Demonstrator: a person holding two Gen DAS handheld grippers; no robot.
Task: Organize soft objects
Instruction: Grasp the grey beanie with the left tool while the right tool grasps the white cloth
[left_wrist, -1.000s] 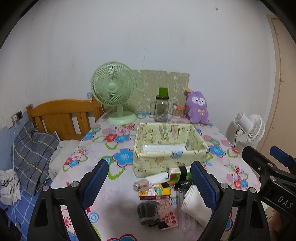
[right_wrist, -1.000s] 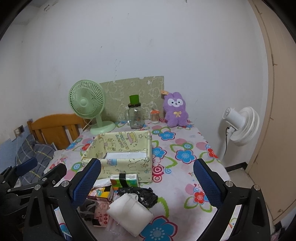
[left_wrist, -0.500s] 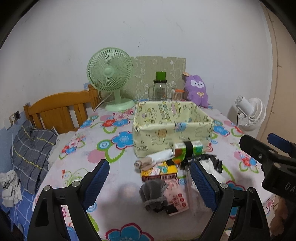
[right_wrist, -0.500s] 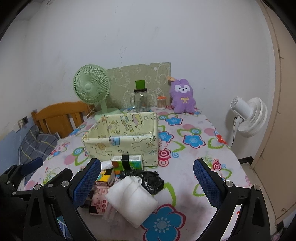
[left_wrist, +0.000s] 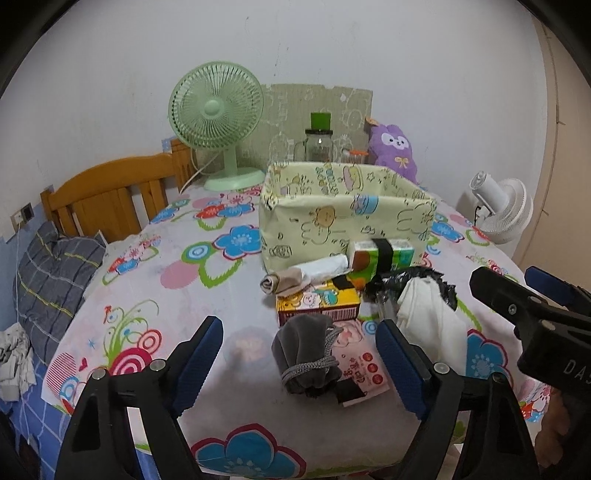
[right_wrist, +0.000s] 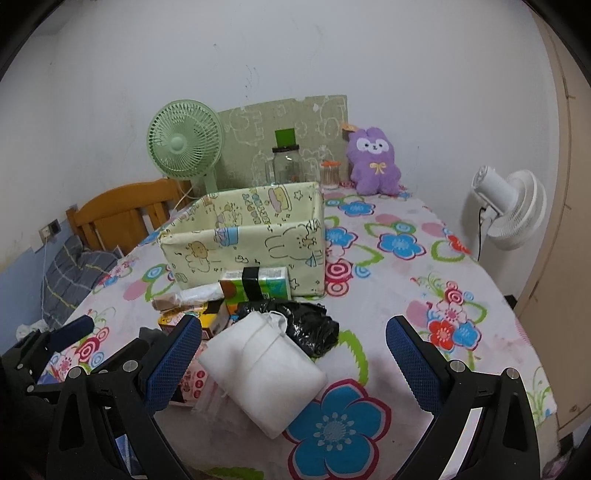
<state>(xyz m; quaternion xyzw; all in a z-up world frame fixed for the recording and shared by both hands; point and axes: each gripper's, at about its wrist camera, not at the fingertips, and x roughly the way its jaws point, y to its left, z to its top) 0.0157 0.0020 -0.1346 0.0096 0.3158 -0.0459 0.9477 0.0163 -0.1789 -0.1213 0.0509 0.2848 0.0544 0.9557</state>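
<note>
The left claw (left_wrist: 299, 365), jaws wide but just narrowing, frames the grey drawstring pouch (left_wrist: 306, 356) lying dead ahead on the desk (left_wrist: 177, 295), long axis toward the yellow fabric box (left_wrist: 343, 218) beyond. The right claw (right_wrist: 293, 360) (wide, empty) faces the white pouch (right_wrist: 262, 369). Both now sit lower, nearer the pile.

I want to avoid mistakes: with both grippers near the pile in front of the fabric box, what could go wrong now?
1. The grey drawstring pouch lies on a pink packet; the open left gripper might pinch both.
2. The white pouch overlaps a black plastic bag; lifting it may drag the bag.
3. The grippers are close together and could collide.
</note>
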